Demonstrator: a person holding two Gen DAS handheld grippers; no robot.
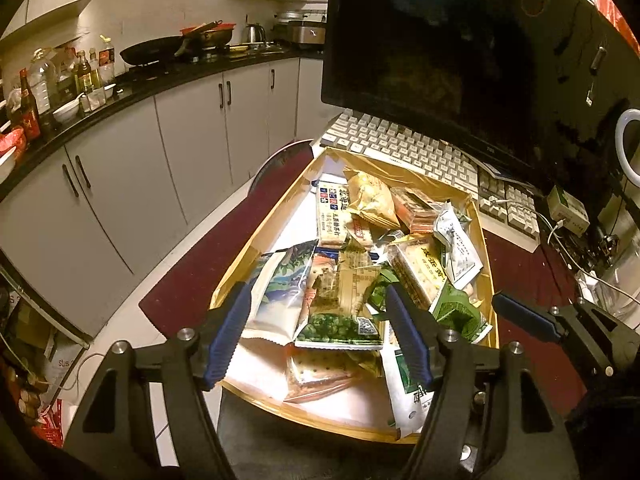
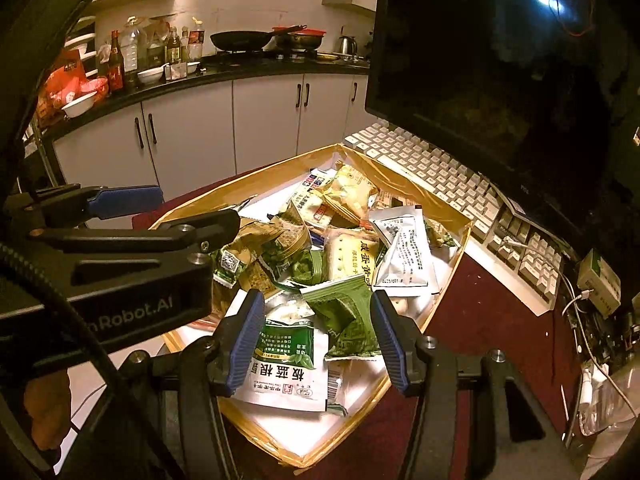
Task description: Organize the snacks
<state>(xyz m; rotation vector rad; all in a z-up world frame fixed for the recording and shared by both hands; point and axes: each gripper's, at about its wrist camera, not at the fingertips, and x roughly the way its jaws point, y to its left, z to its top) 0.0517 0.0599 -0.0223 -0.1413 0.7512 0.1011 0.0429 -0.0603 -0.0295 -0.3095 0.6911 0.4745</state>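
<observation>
Left gripper (image 1: 320, 336): jaws apart, nothing clamped, poised over near end of box (image 1: 256, 246). Right gripper (image 2: 316, 344): jaws apart, empty, above white-green sachet (image 2: 286, 364). Snacks (image 1: 376, 248) heaped loose inside box, on red mat (image 1: 208, 256). Likely light, soft, crinkly and slippery; biscuit packs (image 1: 420, 272) probably fragile. Best taken by a sealed edge or flat across a pack, with gentle pressure. Beyond box: keyboard (image 1: 412, 148), then monitor (image 1: 460, 48).
</observation>
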